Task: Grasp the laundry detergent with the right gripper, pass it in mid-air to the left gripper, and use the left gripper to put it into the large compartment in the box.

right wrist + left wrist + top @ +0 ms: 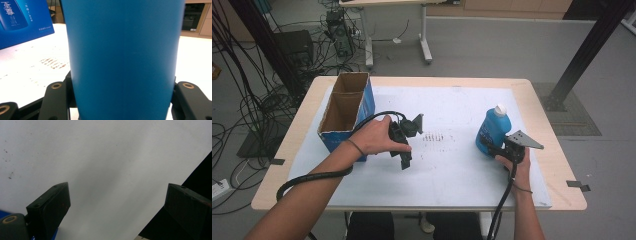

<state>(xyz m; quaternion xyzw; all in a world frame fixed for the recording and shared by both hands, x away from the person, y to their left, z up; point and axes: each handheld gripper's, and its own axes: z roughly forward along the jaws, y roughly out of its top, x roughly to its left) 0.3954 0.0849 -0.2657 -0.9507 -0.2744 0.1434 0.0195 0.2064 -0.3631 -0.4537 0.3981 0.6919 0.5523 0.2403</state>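
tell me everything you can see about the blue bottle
The blue bottle looks like smooth matte plastic, with a rounded body, a narrower shoulder and a white cap on top. It stands upright on the white mat at the table's right side. The right gripper is shut on its lower body, one black jaw on each side. The right gripper view shows its plain blue wall, with no label visible there.

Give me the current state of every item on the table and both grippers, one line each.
blue bottle: upright on the white mat, white cap on, clamped low on its body.
right gripper: shut on the blue bottle.
left gripper: open, nothing between its jaws, above the mat.
cardboard box: upright, top open, two compartments, nothing visible inside.
white mat: flat, brownish marks near its middle.
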